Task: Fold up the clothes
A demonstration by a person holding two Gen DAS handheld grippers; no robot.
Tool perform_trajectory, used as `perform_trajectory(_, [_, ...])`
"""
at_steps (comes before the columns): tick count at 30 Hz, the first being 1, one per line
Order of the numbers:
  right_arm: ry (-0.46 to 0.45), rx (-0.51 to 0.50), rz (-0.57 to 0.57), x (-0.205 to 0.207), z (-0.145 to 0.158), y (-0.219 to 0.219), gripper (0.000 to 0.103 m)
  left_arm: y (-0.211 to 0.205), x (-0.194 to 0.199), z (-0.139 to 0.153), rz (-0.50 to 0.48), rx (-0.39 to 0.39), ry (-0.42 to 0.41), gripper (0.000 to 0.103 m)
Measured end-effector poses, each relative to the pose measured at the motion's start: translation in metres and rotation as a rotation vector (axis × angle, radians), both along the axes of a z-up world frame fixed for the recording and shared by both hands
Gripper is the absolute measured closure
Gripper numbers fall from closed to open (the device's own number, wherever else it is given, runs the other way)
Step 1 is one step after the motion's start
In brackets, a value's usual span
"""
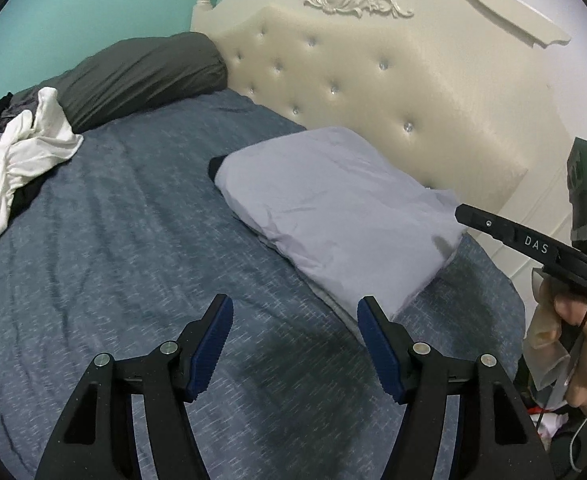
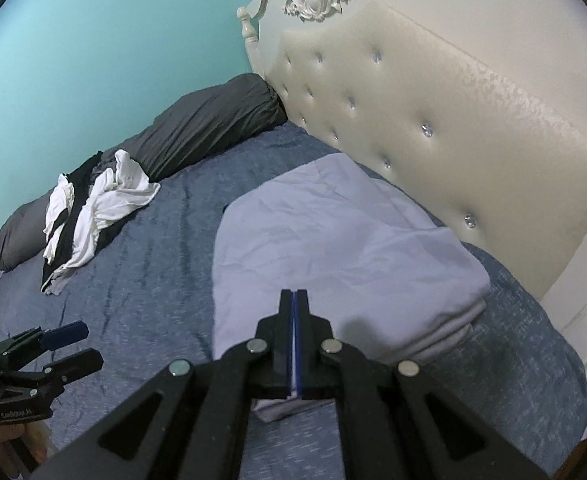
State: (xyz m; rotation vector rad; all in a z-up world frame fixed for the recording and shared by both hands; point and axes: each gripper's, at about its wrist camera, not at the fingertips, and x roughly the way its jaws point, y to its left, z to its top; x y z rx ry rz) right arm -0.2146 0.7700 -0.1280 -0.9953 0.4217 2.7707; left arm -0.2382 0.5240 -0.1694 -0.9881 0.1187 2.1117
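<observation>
Both grippers clear of the folded lilac garment [image 2: 333,240] by the headboard [image 2: 453,120]: left gripper [image 1: 293,320] wide open and empty, right gripper [image 2: 295,300] closed on nothing, likely between items.

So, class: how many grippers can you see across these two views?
2: the left gripper is open above the blue bedspread; the right gripper is shut, over the folded lilac cloth.
</observation>
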Motion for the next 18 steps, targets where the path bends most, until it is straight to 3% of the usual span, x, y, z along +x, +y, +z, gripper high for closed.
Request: perform_trajectory(18, [0.028, 0.024, -0.029, 0.046, 0.042, -0.068, 0.103, -0.062, 0.028, 0.039, 0.025, 0.055, 0.029, 0.034])
